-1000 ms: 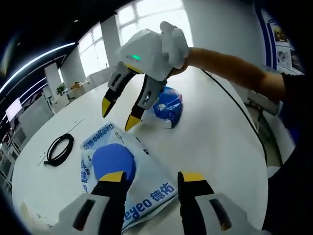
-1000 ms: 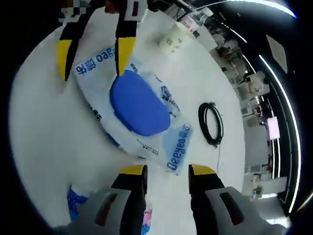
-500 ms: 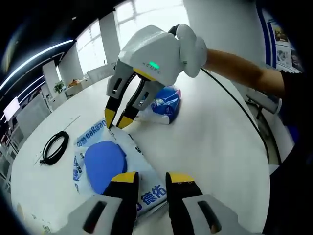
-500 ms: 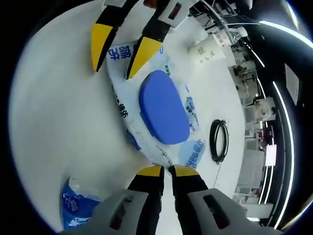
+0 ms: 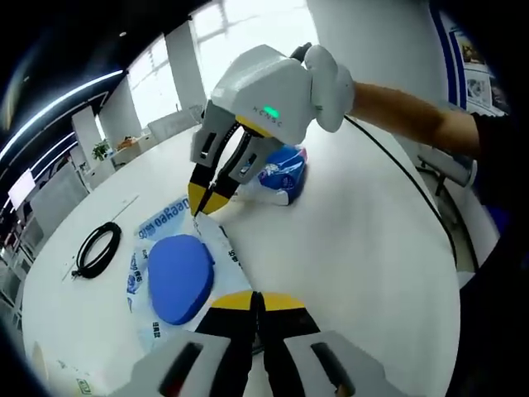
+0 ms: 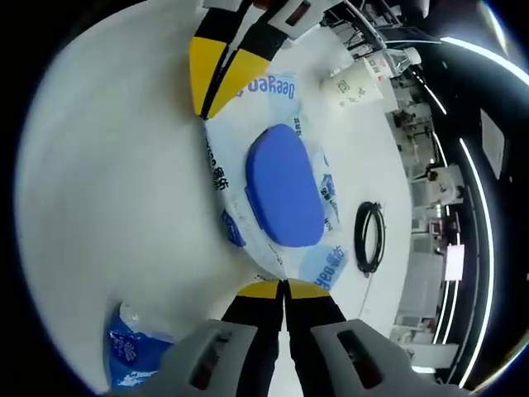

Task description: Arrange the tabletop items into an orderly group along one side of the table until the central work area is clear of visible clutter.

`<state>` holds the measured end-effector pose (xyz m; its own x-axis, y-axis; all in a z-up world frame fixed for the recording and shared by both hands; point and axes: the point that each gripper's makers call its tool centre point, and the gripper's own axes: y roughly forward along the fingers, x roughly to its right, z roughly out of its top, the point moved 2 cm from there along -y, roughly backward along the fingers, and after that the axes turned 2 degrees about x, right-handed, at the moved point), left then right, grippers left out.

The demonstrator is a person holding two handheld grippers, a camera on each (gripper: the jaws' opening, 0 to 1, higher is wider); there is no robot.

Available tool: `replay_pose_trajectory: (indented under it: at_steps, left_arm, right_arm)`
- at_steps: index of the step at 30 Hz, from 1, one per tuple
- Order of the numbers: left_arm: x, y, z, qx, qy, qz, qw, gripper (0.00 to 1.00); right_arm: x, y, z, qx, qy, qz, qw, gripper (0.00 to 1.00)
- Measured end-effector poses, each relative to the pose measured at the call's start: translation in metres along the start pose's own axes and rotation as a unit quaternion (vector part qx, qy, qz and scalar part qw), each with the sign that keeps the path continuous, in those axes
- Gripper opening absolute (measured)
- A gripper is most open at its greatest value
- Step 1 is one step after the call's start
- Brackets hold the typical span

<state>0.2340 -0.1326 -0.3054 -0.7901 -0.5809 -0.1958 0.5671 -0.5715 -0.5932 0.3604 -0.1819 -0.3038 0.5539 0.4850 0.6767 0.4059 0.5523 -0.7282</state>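
Two grippers, left gripper (image 5: 254,299) and right gripper (image 6: 283,287), pinch opposite edges of the crinkly, blue-lidded wipes pack (image 5: 178,273).

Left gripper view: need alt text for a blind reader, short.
Both grippers pinch opposite edges of a wet-wipes pack with a blue lid, lying on a white table: the left gripper shut on its near edge, the right gripper on its far edge. A coiled black cable lies left, a blue-and-white packet behind.

Wipes pack (image 5: 178,269) on table (image 5: 364,248), between cable coil (image 5: 97,250) and pouch (image 5: 281,172).
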Motion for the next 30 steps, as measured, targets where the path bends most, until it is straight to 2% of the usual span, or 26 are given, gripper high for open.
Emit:
replay_pose_trajectory:
  at_steps: [9, 21, 27, 29, 30]
  left_arm:
    - [-0.005, -0.002, 0.002, -0.004, 0.004, 0.01, 0.9999, 0.0]
    - [-0.01, 0.002, 0.001, -0.028, 0.043, 0.043, 0.9978, 0.14]
    - [-0.011, 0.0, -0.001, -0.034, 0.055, 0.057, 0.9963, 0.14]
    - [-0.009, 0.0, -0.002, -0.035, 0.057, 0.06, 0.996, 0.11]
    - [-0.011, -0.001, -0.002, -0.038, 0.07, 0.068, 0.9945, 0.09]
  right_arm:
    - [-0.003, -0.002, 0.002, 0.001, 0.006, -0.001, 1.0, 0.0]
    - [-0.006, -0.003, 0.005, 0.007, 0.022, -0.001, 0.9997, 0.0]
    - [-0.006, -0.003, 0.005, 0.009, 0.025, 0.0, 0.9997, 0.0]
    - [-0.007, -0.002, 0.005, 0.01, 0.026, 0.0, 0.9996, 0.0]
    - [-0.007, -0.002, 0.005, 0.009, 0.027, 0.001, 0.9996, 0.0]
